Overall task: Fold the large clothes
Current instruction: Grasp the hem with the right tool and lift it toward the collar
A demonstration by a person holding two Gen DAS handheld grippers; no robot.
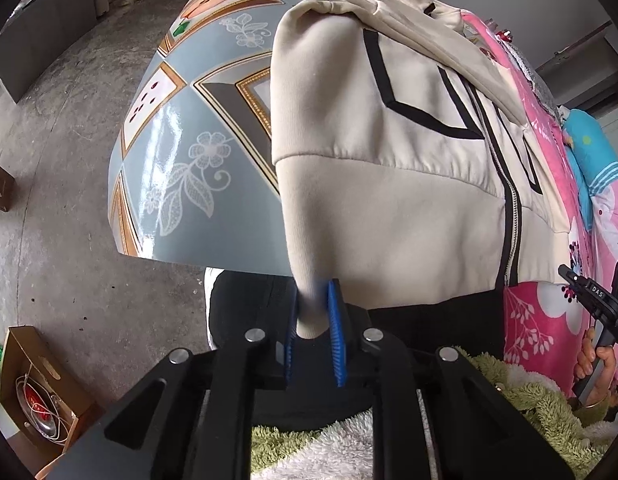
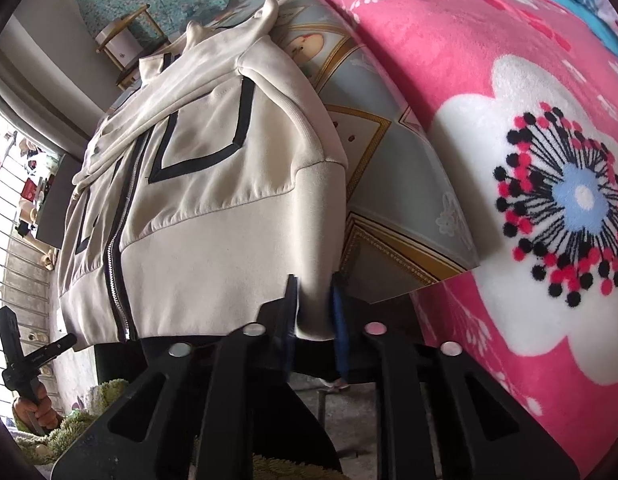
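A cream zip-up hoodie with black stripes lies front-up on a table, its hem toward me. My left gripper is shut on the hem's left corner, the cream cloth pinched between the blue pads. In the right wrist view the same hoodie fills the left half. My right gripper is shut on the hem's right corner, cloth squeezed between its fingers. The hood and collar lie bunched at the far end. Each gripper's handle, held in a hand, shows at the edge of the other's view.
The table wears a glossy blue-grey patterned cover. A pink flowered blanket lies along the hoodie's right side. A concrete floor with a cardboard box lies to the left. A fuzzy green-and-white sleeve is below the grippers.
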